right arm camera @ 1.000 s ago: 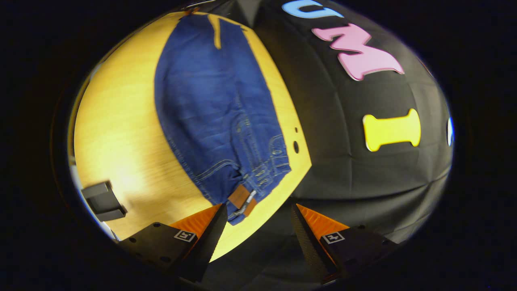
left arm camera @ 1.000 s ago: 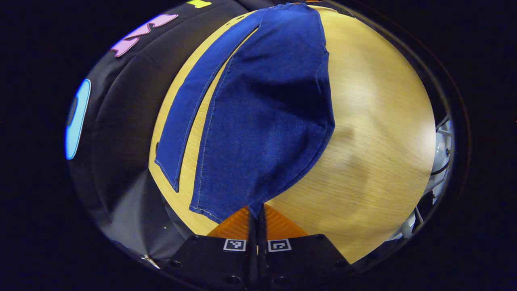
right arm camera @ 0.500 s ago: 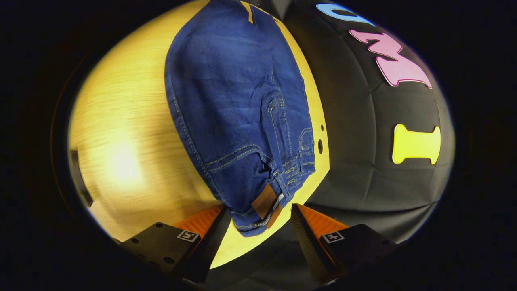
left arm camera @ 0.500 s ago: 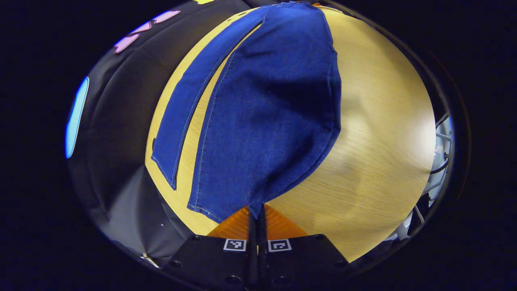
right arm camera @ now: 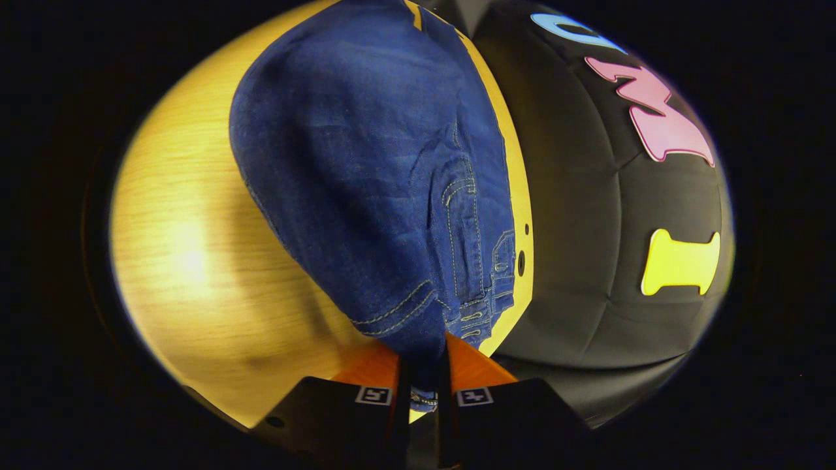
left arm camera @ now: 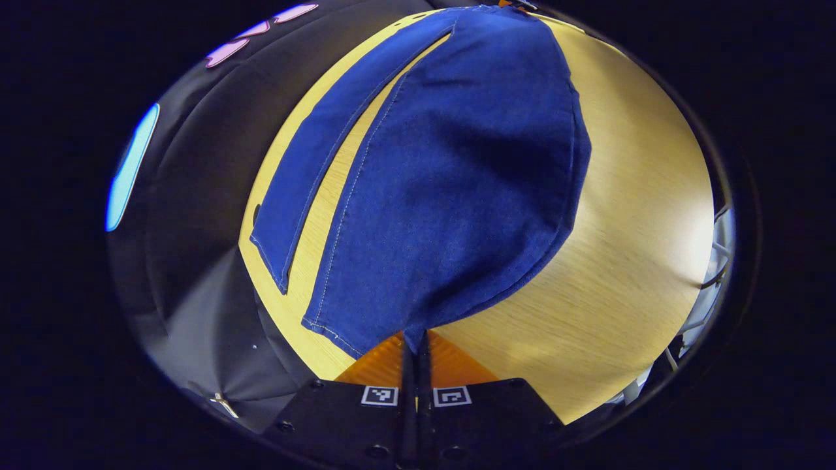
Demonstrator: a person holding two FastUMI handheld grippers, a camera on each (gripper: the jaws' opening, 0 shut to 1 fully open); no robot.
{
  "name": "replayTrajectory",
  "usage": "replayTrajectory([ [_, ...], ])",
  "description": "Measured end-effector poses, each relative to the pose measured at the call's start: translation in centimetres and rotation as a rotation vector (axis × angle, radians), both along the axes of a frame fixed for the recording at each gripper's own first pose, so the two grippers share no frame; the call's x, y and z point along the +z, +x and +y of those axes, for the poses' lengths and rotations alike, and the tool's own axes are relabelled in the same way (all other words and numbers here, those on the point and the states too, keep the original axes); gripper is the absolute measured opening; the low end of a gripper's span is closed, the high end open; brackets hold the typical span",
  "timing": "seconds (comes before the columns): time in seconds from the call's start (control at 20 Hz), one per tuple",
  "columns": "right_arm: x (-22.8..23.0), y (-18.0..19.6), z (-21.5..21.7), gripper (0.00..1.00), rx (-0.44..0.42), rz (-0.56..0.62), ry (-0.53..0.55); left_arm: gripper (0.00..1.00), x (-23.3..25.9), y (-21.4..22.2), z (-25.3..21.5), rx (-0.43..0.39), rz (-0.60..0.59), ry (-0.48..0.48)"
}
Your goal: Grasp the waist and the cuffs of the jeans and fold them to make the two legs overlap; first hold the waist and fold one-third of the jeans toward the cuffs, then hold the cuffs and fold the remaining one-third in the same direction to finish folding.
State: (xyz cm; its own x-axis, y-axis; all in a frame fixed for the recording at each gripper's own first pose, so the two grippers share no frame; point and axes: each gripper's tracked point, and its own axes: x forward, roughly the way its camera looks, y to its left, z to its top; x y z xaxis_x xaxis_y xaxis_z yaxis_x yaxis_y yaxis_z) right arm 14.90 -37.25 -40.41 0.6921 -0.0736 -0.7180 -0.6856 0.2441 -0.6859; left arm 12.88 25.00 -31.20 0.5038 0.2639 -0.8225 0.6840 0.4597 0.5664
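Denim spreads over the wooden table (left arm camera: 627,274): in the left gripper view the jeans (left arm camera: 450,189) lie with one leg flat by the far edge and the nearer leg's cuff pinched tight in the left gripper (left arm camera: 415,346). In the right gripper view, the right gripper (right arm camera: 423,372) is clamped on the waist (right arm camera: 424,343).

In the left gripper view the left tongs (left arm camera: 415,343) sit low at the bottom, fingers (left arm camera: 406,365) pressed together with blue denim pinched between their tips; the cloth rises up and away from the grip. In the right gripper view the right tongs (right arm camera: 423,372) are likewise closed, both fingers (right arm camera: 400,385) clamped on a thick fold of denim that fills the narrow gap between them, the tongs pointing forward over the table edge.
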Motion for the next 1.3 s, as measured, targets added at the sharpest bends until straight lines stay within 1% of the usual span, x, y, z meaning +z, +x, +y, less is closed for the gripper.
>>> replayTrajectory([
  [0.05,0.0,0.0,-0.1,0.11,-0.019,0.036,0.035,0.05,-0.1,0.1,0.1,0.005,-0.005,0.002],
  [0.1,0.1,-0.6,0.1,0.09,-0.039,0.075,0.079,0.05,-0.1,0.0,0.1,0.016,-0.01,0.006],
  [0.15,0.1,-1.2,0.0,0.08,-0.036,0.109,0.108,0.05,-0.2,0.0,0.1,0.024,-0.006,0.006],
  [0.2,0.2,-1.9,0.3,0.08,-0.017,0.131,0.114,0.06,-0.2,-0.1,-0.2,0.029,-0.003,-0.002],
  [0.3,0.5,-3.2,0.4,0.08,0.051,0.154,0.068,0.05,0.0,0.3,-0.3,0.05,-0.005,-0.031],
  [0.35,0.6,-3.8,0.4,0.08,0.057,0.17,0.056,0.05,0.2,0.5,-0.4,0.075,-0.006,-0.065],
  [0.4,0.7,-4.6,0.4,0.08,0.045,0.184,0.064,0.05,0.5,0.4,-0.6,0.118,0.0,-0.101],
  [0.45,1.3,-4.8,0.3,0.08,0.033,0.185,0.075,0.05,1.1,1.0,-0.8,0.146,-0.021,-0.13],
  [0.55,3.2,-3.8,0.1,0.08,0.009,0.159,0.112,0.06,2.6,2.1,-0.9,0.208,-0.071,-0.202],
  [0.6,4.3,-3.8,0.3,0.08,-0.005,0.147,0.136,0.06,3.4,2.6,-0.8,0.257,-0.094,-0.259],
  [0.7,7.3,-3.0,0.4,0.08,-0.027,0.115,0.169,0.06,4.7,3.5,1.3,0.387,-0.141,-0.319],
  [0.75,8.6,-2.0,0.4,0.08,-0.049,0.094,0.199,0.06,5.5,4.1,0.9,0.439,-0.166,-0.36],
  [0.8,9.8,-0.9,0.3,0.08,-0.078,0.068,0.229,0.06,6.5,4.9,0.9,0.473,-0.191,-0.388],
  [0.9,12.3,1.6,0.1,0.08,-0.14,0.023,0.283,0.06,9.4,6.4,0.5,0.519,-0.225,-0.425],
  [0.95,13.3,2.8,0.1,0.08,-0.191,0.014,0.329,0.06,10.5,7.2,0.1,0.552,-0.23,-0.463],
  [1.0,14.1,3.9,0.2,0.08,-0.209,-0.007,0.36,0.06,11.4,8.4,-0.4,0.587,-0.235,-0.509],
  [1.15,16.2,7.7,-0.4,0.08,-0.289,-0.037,0.418,0.06,13.4,13.4,0.6,0.692,-0.295,-0.624],
  [1.25,16.4,10.8,-1.5,0.08,-0.362,-0.046,0.465,0.05,14.4,16.9,2.1,0.737,-0.334,-0.668],
  [1.3,16.4,12.2,-2.2,0.08,-0.411,-0.044,0.477,0.06,14.4,18.4,2.9,0.772,-0.343,-0.686],
])
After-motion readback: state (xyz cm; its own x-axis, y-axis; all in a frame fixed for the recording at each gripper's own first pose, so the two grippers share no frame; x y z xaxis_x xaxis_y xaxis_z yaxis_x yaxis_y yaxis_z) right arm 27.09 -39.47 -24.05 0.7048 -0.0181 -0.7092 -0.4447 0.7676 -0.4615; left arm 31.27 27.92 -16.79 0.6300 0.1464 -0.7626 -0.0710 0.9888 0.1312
